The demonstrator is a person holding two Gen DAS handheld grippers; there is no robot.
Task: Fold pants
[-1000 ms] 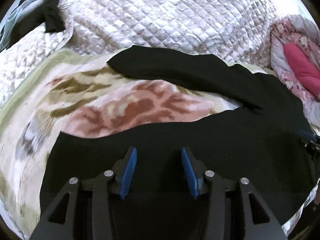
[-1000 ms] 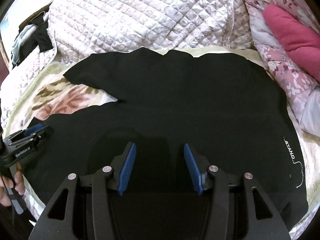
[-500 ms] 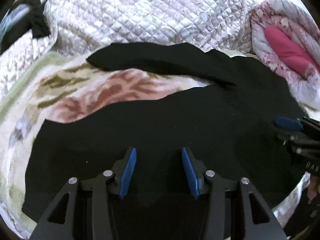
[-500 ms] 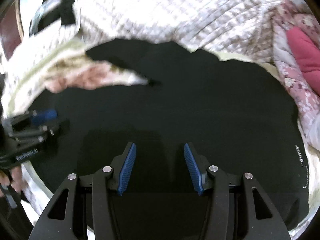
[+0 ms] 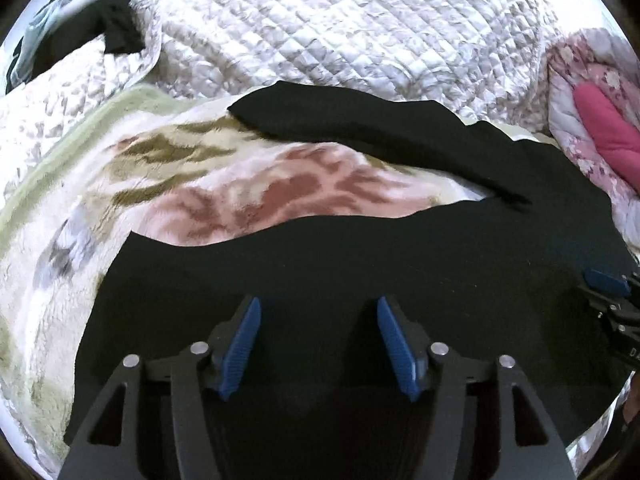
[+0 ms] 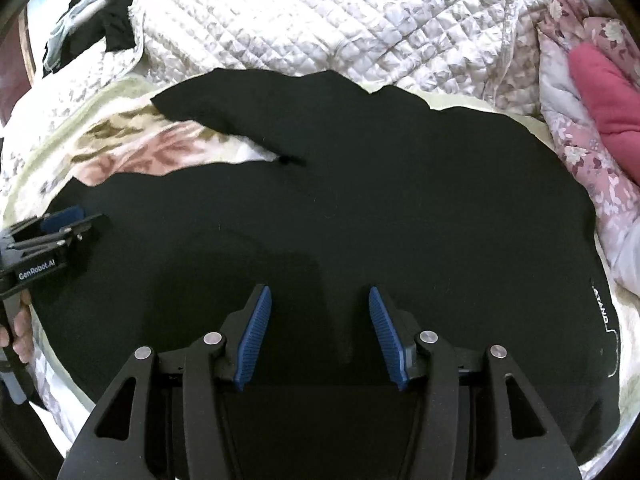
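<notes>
I have the black pants (image 6: pixel 360 220) spread flat on the bed, directly ahead of and beneath both sets of jaws, with the two legs splayed apart so a wedge of the patterned fleece blanket (image 5: pixel 200 184) shows between them. That layout suits a first fold, I judge: one leg brought over onto the other. My left gripper (image 5: pixel 318 340) hovers over the nearer leg, jaws wide with nothing between them. My right gripper (image 6: pixel 318 334) hangs over the broad seat and waist portion, jaws likewise wide and empty; white lettering (image 6: pixel 602 304) on the fabric lies off to its right. From the right wrist view the left gripper appears at the far left, over the cloth.

Beyond the jaws a quilted bedspread (image 6: pixel 320 20) is bunched close against the far leg. A pink floral quilt (image 5: pixel 592 120) crowds the right edge, and dark clothes (image 5: pixel 100 36) lie at far left. Both could catch a swung leg.
</notes>
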